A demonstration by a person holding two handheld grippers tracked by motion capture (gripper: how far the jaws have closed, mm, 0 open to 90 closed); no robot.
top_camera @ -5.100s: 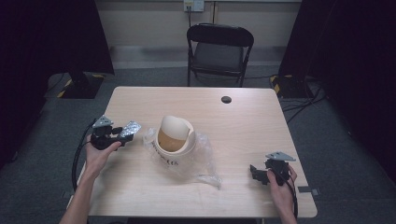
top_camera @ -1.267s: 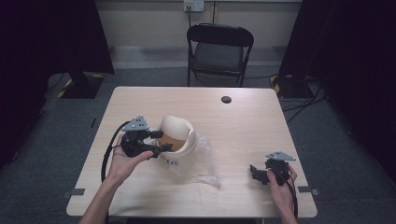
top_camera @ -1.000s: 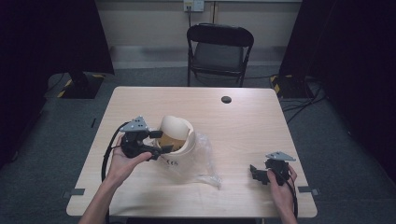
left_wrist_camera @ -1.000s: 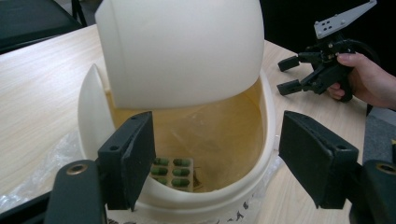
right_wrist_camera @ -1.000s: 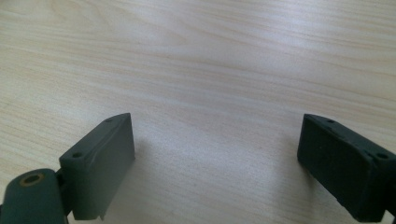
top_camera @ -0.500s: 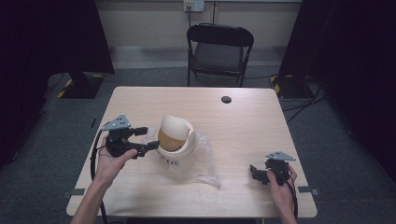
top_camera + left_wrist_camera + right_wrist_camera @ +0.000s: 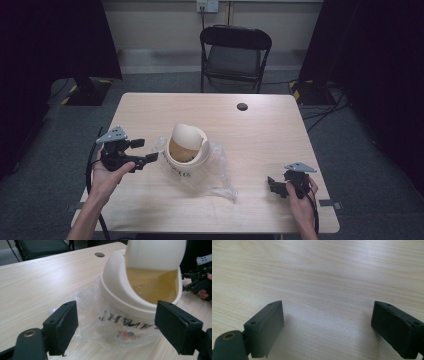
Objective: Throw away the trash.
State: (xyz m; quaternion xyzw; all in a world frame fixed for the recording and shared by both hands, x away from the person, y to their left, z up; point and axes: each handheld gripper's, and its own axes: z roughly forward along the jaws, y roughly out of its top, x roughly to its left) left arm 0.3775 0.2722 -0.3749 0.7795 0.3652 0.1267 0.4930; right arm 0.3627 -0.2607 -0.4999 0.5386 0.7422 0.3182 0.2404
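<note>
One move at a time: steering the left gripper (image 7: 147,150), jaws just opening wider with nothing between them, toward the clear bag (image 7: 220,170) around the cream bin (image 7: 187,150) mid-table at its 3 o'clock, pinching film only, leaving the open, empty right gripper (image 7: 272,183) at 4 o'clock

One light wooden table (image 7: 260,130). One cream plastic bin with a swing lid (image 7: 187,146), one crumpled clear plastic bag (image 7: 215,172) under it. One small round black disc (image 7: 242,106) near the table's far edge. One black folding chair (image 7: 235,52) beyond. Two black handheld two-jaw grippers: the left gripper (image 7: 145,151) and the right gripper (image 7: 271,186), each topped by one grey three-cornered plate. Two forearms from the near edge. One wall socket at the back.
</note>
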